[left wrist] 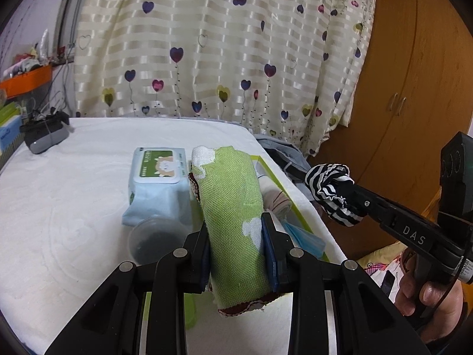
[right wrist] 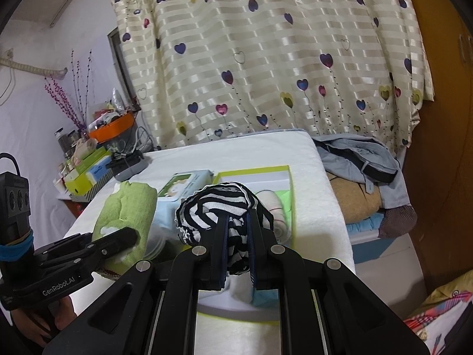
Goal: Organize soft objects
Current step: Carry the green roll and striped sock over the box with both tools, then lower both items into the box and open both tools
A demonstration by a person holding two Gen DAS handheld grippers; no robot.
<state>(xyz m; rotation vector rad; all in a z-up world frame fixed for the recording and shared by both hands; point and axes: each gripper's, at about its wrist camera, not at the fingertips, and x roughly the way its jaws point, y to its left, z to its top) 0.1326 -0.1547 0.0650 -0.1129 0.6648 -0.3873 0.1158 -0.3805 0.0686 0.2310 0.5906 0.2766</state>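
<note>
My left gripper (left wrist: 235, 222) is shut on a rolled green cloth (left wrist: 233, 207) with white patches, held above the white table (left wrist: 74, 192); the cloth also shows in the right wrist view (right wrist: 125, 213). My right gripper (right wrist: 238, 222) is shut on a black-and-white striped cloth bundle (right wrist: 217, 207), also seen at the right of the left wrist view (left wrist: 331, 192). Both hover over a green-rimmed box (right wrist: 291, 195) that holds a rolled pale cloth (right wrist: 272, 207) and a blue item (left wrist: 304, 236).
A pack of wet wipes (left wrist: 156, 183) lies left of the box, with a clear plastic cup (left wrist: 156, 239) in front of it. A grey device (left wrist: 44, 136) sits at the table's far left. Clothes (right wrist: 360, 159) are piled right of the table. A curtain hangs behind.
</note>
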